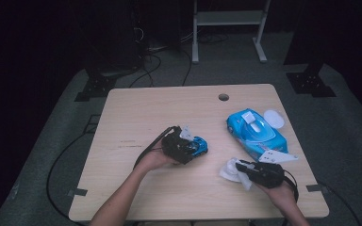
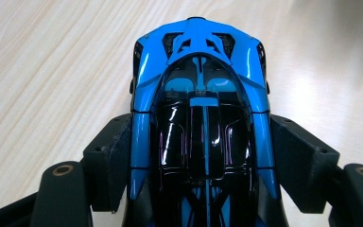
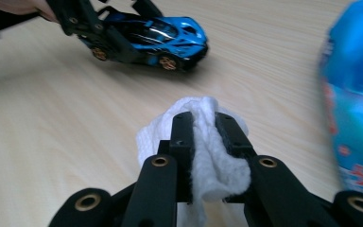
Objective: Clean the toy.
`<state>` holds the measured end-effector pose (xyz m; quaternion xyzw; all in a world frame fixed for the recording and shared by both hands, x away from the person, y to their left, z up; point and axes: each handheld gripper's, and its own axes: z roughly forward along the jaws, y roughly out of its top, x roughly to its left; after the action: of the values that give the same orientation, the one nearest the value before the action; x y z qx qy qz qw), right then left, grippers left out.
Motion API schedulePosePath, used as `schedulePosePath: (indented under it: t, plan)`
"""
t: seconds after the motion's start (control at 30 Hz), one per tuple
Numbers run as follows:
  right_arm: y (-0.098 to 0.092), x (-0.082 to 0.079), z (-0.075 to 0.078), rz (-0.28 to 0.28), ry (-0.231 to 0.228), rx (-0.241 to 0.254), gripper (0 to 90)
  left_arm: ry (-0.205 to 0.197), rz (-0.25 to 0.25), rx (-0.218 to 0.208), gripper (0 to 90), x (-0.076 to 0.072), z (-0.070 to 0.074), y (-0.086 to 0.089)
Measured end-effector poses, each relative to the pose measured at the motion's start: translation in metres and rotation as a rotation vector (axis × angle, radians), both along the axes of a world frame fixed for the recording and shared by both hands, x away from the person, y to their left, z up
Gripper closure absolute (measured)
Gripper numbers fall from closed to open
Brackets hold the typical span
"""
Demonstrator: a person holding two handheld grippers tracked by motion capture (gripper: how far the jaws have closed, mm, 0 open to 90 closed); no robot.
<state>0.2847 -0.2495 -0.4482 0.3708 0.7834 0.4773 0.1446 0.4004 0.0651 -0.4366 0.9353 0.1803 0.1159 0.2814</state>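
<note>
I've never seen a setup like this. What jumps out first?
A shiny blue toy car clamped by its sides in the left gripper, near the middle of the table. The right gripper pinches a crumpled white wipe close by, and a blue wipes pack with its lid flipped open lies at the table's right.

Both grippers black: left gripper (image 1: 194, 147), right gripper (image 1: 238, 165). Brass-ringed pivot screws, grey three-cornered top plates, black trailing cables. Forearms bare.

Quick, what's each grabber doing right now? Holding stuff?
Left gripper: closed on the blue toy car, one jaw on each side.
Right gripper: closed on a white wipe, pinched between its jaws.
</note>
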Motion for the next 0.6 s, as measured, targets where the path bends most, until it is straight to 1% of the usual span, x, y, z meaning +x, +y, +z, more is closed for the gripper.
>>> schedulePosePath:
  t: [0.03,0.07,0.1,0.13,0.2,0.27,0.33,0.4,0.43,0.53,0.6]
  plan:
    - [-0.002,0.002,-0.002,-0.008,0.008,-0.004,76.1,0.0,0.007,0.003,28.1,0.002,-0.002,0.0]
    - [-0.004,0.004,-0.004,-0.017,0.012,-0.013,74.5,0.008,0.014,0.003,28.1,0.004,-0.004,0.0]
    - [-0.006,0.006,-0.006,-0.023,0.019,-0.027,72.8,0.012,0.018,0.002,28.1,0.006,-0.006,0.0]
    - [-0.007,0.008,-0.009,-0.024,0.029,-0.039,70.7,0.016,0.026,-0.002,28.0,0.007,-0.008,0.0]
    - [-0.009,0.01,-0.014,-0.027,0.042,-0.056,66.6,0.022,0.028,0.008,28.1,0.009,-0.013,0.001]
    - [-0.011,0.011,-0.015,-0.031,0.032,-0.063,59.8,0.034,0.042,-0.004,28.0,0.01,-0.017,0.001]
    - [-0.013,0.01,-0.012,-0.035,0.009,-0.04,55.5,0.051,0.057,-0.026,28.0,0.011,-0.021,0.002]
    - [-0.013,0.01,-0.009,-0.042,-0.013,-0.039,51.5,0.058,0.066,-0.048,27.9,0.012,-0.022,0.003]
    - [-0.014,0.01,-0.008,-0.044,-0.025,-0.035,50.1,0.059,0.069,-0.055,27.7,0.012,-0.023,0.003]
    - [-0.016,0.01,-0.005,-0.048,-0.042,-0.015,47.2,0.059,0.068,-0.053,27.0,0.012,-0.023,0.004]
    - [-0.018,0.01,-0.004,-0.051,-0.05,0.013,45.7,0.062,0.063,-0.075,23.5,0.013,-0.021,0.005]
